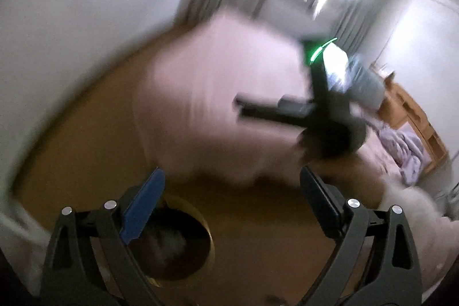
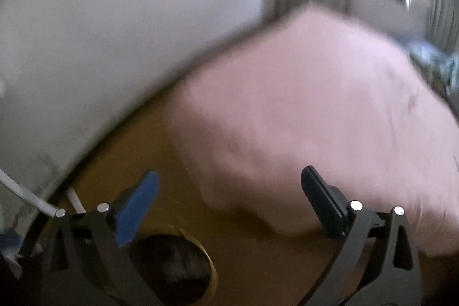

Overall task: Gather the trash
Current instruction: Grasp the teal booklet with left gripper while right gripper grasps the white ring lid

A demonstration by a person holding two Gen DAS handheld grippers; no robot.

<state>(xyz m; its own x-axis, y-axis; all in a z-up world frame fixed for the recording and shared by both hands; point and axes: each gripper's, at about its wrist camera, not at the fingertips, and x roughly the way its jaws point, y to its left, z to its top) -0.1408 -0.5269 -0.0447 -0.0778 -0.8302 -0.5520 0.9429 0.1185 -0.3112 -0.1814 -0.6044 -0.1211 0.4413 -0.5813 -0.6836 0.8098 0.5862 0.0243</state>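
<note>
A white wall fills the upper left of both blurred views. A pink-covered bed spreads across the centre and right, over a brown floor. A round bin with a dark inside sits at lower centre. The left tongs and right tongs both stand wide apart, empty.

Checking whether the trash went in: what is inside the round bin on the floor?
Inside the round bin only a dark interior with a blurred pale patch shows. The gripper frame covers part of the opening, so the contents cannot be identified.
</note>
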